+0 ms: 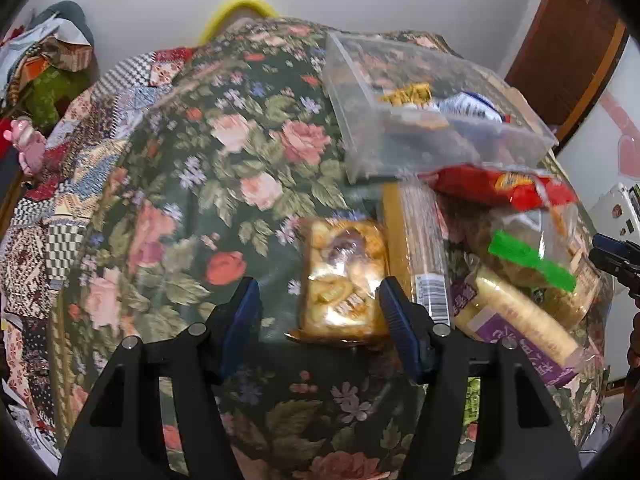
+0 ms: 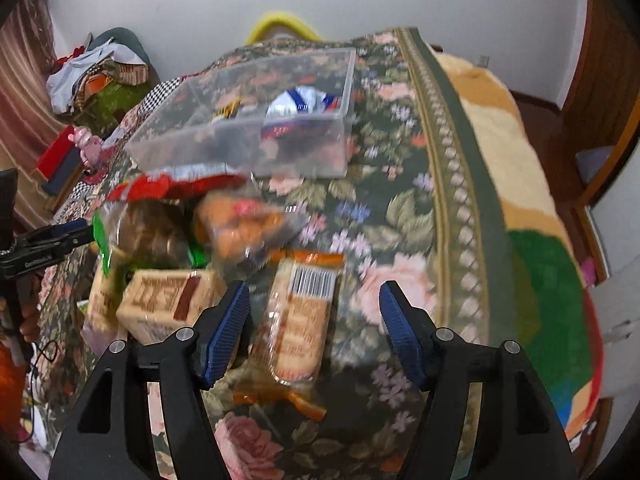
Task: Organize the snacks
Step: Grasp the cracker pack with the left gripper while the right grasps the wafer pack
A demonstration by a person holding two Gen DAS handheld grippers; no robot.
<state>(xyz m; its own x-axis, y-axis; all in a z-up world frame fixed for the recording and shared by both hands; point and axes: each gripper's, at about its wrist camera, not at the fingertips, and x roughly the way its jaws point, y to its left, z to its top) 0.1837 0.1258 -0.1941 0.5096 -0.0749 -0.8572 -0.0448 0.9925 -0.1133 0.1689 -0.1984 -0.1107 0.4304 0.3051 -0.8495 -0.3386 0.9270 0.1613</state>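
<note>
Snacks in crinkly wrappers lie heaped on a dark green floral bedspread (image 1: 224,184), just in front of a clear plastic rectangular bin (image 1: 420,120) that already holds a yellow packet and a blue-and-white foil packet (image 2: 300,100). Both claws are spread wide and hold nothing. Left gripper (image 1: 318,300) hovers with a clear pack of golden pastries (image 1: 344,280) between its fingers, its right finger overlapping the pack's edge. Right gripper (image 2: 314,308) hangs over an orange-trimmed cracker sleeve with a barcode (image 2: 300,312), which lies between its fingers. The step in hand looks like choosing the next packet to pick from the pile. The next move likely calls for lowering one claw squarely around a packet, closing gently on the slippery film, then carrying it to the bin beyond
</note>
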